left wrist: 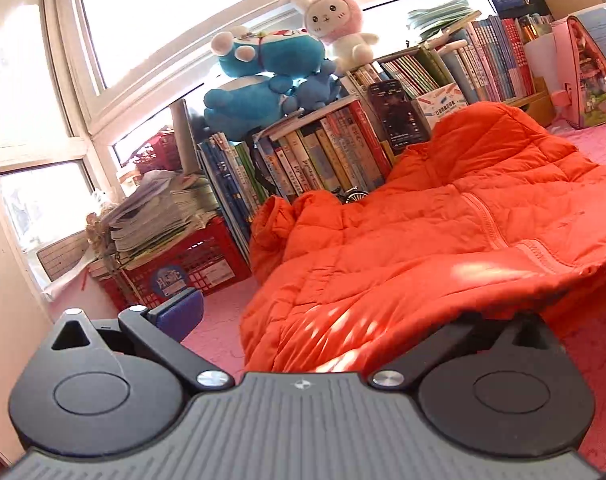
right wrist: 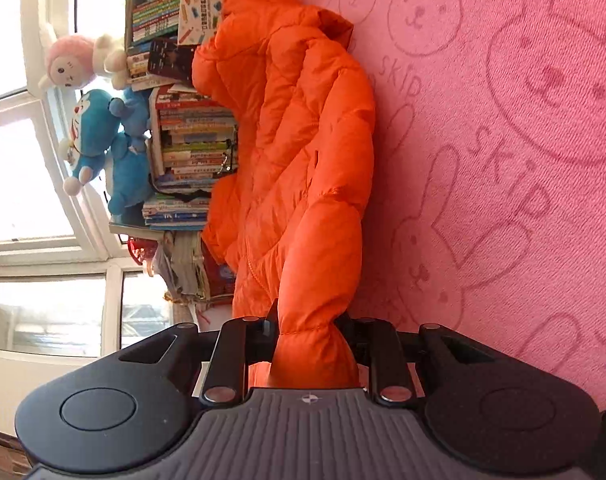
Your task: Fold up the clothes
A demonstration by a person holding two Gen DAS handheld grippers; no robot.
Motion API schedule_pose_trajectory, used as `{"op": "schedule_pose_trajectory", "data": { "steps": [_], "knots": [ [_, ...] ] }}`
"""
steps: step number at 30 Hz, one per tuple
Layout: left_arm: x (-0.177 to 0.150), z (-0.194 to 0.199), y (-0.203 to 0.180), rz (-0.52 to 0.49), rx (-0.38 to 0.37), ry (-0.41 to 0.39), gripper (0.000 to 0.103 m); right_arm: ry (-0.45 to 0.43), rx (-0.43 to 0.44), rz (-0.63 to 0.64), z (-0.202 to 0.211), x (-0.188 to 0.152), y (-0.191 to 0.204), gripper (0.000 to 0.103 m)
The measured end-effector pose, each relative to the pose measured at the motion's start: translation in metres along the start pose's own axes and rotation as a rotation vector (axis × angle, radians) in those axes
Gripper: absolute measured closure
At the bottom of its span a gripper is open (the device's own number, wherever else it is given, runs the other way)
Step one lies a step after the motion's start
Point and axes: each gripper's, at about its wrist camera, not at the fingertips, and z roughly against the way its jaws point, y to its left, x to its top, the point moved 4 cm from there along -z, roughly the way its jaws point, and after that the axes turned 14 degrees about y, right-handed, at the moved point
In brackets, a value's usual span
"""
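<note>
The orange puffer jacket (left wrist: 443,224) sprawls across the pink rabbit-print cover (right wrist: 503,140), right in front of the packed bookshelf (left wrist: 323,152). The right gripper (right wrist: 311,344) has its jaws pinched tight on a bunched cuff of that jacket. The left gripper (left wrist: 343,320) gapes wide, jacket hem draped over one side, its far finger hidden, nothing clamped.

Child's bedroom, seemingly: plush toys (left wrist: 287,60), books (left wrist: 323,156).
</note>
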Motion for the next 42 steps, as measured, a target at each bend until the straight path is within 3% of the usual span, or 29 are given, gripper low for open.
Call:
{"op": "schedule_pose_trajectory", "data": {
  "steps": [6, 9, 11, 15, 19, 21, 24, 26, 29, 32, 34, 36, 39, 42],
  "knots": [
    [0.000, 0.008, 0.048, 0.029, 0.217, 0.016, 0.000, -0.023, -0.080, 0.023, -0.001, 0.003, -0.005, 0.080],
    [-0.005, 0.022, 0.066, 0.077, 0.139, 0.026, 0.000, -0.054, -0.148, 0.051, 0.008, 0.002, -0.007, 0.080],
    [-0.009, 0.030, 0.069, 0.056, 0.155, 0.052, 0.000, -0.083, -0.214, 0.068, 0.018, 0.002, -0.009, 0.081],
    [-0.030, 0.044, 0.069, -0.007, 0.068, 0.144, 0.000, -0.145, -0.360, 0.115, 0.036, -0.002, -0.011, 0.081],
    [-0.058, 0.042, 0.071, -0.059, 0.127, 0.274, 0.000, -0.244, -0.523, 0.225, 0.058, -0.014, -0.003, 0.081],
    [-0.071, 0.040, 0.075, -0.061, 0.112, 0.338, 0.000, -0.297, -0.578, 0.280, 0.066, -0.018, 0.004, 0.080],
    [-0.068, 0.048, 0.081, -0.021, 0.024, 0.308, 0.000, -0.373, -0.656, 0.367, 0.075, -0.025, 0.015, 0.077],
    [-0.053, 0.048, 0.082, 0.016, -0.043, 0.230, 0.000, -0.394, -0.681, 0.446, 0.061, -0.028, 0.026, 0.064],
    [-0.031, 0.025, 0.072, 0.138, -0.243, 0.171, 0.000, -0.403, -0.713, 0.568, 0.030, -0.036, 0.041, 0.050],
    [-0.023, -0.019, 0.063, 0.345, -0.529, 0.248, 0.000, -0.373, -0.710, 0.646, 0.001, -0.048, 0.046, 0.036],
    [-0.023, -0.052, 0.062, 0.486, -0.627, 0.327, 0.000, -0.370, -0.706, 0.639, -0.006, -0.052, 0.042, 0.032],
    [-0.022, -0.079, 0.064, 0.544, -0.605, 0.368, 0.000, -0.392, -0.726, 0.624, -0.006, -0.053, 0.036, 0.032],
    [-0.012, -0.096, 0.057, 0.424, -0.492, 0.342, 0.000, -0.434, -0.795, 0.623, -0.004, -0.053, 0.027, 0.031],
    [-0.018, -0.117, 0.045, 0.390, -0.478, 0.472, 0.000, -0.434, -0.813, 0.625, -0.005, -0.052, 0.020, 0.028]
  ]
}}
